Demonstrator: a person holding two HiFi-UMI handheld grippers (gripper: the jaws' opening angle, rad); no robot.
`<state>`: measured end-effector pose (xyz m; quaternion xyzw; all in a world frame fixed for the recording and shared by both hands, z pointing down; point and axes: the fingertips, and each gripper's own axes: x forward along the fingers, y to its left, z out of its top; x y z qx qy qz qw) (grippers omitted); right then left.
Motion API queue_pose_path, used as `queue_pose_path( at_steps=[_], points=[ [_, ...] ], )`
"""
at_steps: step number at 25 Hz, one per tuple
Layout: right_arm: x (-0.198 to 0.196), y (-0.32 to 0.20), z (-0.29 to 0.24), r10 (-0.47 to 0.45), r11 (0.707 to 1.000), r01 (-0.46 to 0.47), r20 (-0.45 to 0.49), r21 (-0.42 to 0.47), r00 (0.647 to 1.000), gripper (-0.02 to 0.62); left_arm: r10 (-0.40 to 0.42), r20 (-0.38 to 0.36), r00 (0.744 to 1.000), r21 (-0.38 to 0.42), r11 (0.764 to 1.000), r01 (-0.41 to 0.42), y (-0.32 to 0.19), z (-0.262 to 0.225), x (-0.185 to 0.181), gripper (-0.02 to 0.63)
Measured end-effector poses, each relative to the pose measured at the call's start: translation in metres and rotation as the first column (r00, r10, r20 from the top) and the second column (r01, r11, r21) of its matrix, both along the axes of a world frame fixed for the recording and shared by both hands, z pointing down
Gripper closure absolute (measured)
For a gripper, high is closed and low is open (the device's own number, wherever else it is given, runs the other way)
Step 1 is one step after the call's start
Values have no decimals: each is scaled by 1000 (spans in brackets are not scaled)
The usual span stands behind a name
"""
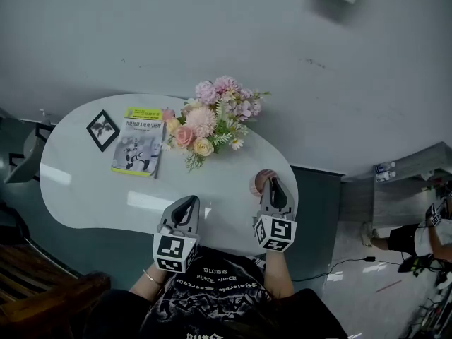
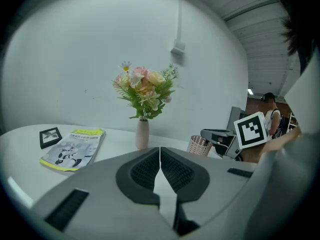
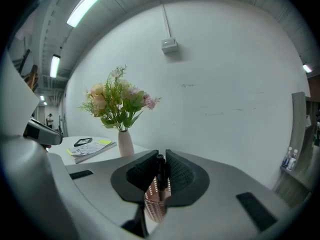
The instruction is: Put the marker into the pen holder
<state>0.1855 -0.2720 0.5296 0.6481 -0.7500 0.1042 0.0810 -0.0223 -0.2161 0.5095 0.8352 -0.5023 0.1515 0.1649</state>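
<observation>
A pink mesh pen holder (image 1: 260, 183) stands at the table's near right edge. My right gripper (image 1: 275, 186) hangs right over it, shut on a black marker (image 3: 160, 173) that stands upright between the pads. In the right gripper view the pen holder (image 3: 154, 204) shows just below the marker's lower end. My left gripper (image 1: 188, 205) sits over the near table edge to the left, jaws shut with nothing between them. From the left gripper view, the pen holder (image 2: 199, 145) is at the right, with the right gripper (image 2: 218, 135) above it.
A white vase of pink flowers (image 1: 212, 122) stands mid-table, behind the pen holder. A yellow-edged booklet (image 1: 137, 142) and a small black picture frame (image 1: 103, 129) lie at the far left of the white table (image 1: 92, 189). Another person (image 1: 424, 235) is on the floor at the right.
</observation>
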Motion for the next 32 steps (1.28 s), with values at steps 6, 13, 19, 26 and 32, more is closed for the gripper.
queue_pose_path(
  at_steps=[6, 13, 19, 26, 32],
  points=[
    [-5, 1, 1, -31, 999, 32, 33, -15, 999, 471, -5, -4, 1000, -2, 1000, 5, -1, 1, -1, 580],
    [-12, 3, -1, -52, 998, 52, 21, -33, 998, 376, 5, -11, 1000, -10, 1000, -5, 1, 3, -2, 580],
    [-1, 8, -36, 27, 998, -28, 18, 53, 999, 350, 20, -27, 999, -6, 1000, -20, 5, 2, -2, 580],
    [-11, 21, -82, 32, 992, -29, -22, 121, 999, 344, 41, -54, 998, 1, 999, -41, 8, 0, 0, 579],
    [-40, 32, -97, -51, 990, 51, 2, 135, 999, 345, 82, -83, 993, 26, 996, -80, 7, -9, 6, 579]
  ],
)
